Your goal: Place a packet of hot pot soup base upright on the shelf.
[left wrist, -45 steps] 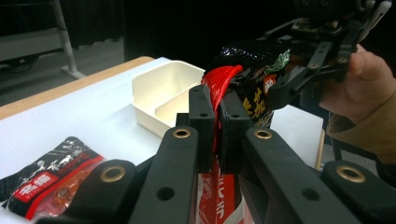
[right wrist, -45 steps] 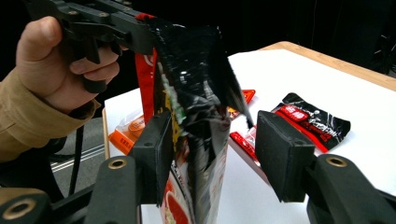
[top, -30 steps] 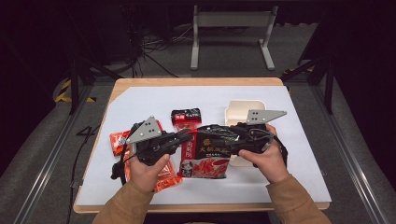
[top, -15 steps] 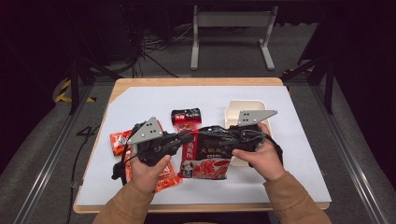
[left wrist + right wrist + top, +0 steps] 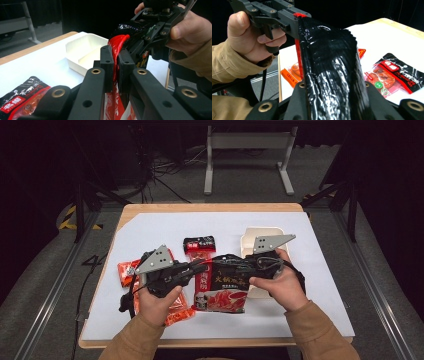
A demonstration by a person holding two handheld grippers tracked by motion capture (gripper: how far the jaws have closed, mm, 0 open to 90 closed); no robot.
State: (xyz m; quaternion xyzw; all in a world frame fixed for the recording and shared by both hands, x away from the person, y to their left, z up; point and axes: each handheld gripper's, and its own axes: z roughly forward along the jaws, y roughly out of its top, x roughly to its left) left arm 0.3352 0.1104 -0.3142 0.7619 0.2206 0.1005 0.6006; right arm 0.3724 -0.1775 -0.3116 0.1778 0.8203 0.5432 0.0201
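Note:
A large black and red snack bag (image 5: 225, 287) hangs between the two grippers above the white table cover. My left gripper (image 5: 202, 265) is shut on the bag's red left edge (image 5: 115, 62), with both pads pressed flat against it. My right gripper (image 5: 236, 265) has the bag's crinkled black top edge (image 5: 329, 57) between its jaws. Those jaws have just been closing, and the bunched film hides the pads in the right gripper view. From the left gripper view, the right gripper (image 5: 136, 46) sits clamped around the black film. The left gripper (image 5: 295, 20) shows at the bag's far end.
A white rectangular tray (image 5: 256, 236) stands just behind the right hand. A small black and red packet (image 5: 199, 245) lies behind the bag. Orange packets (image 5: 124, 272) lie under and left of the left hand. The table's front edge is close to both forearms.
The right gripper has edged a little left along the bag's top edge. The left gripper and the bag have stayed put.

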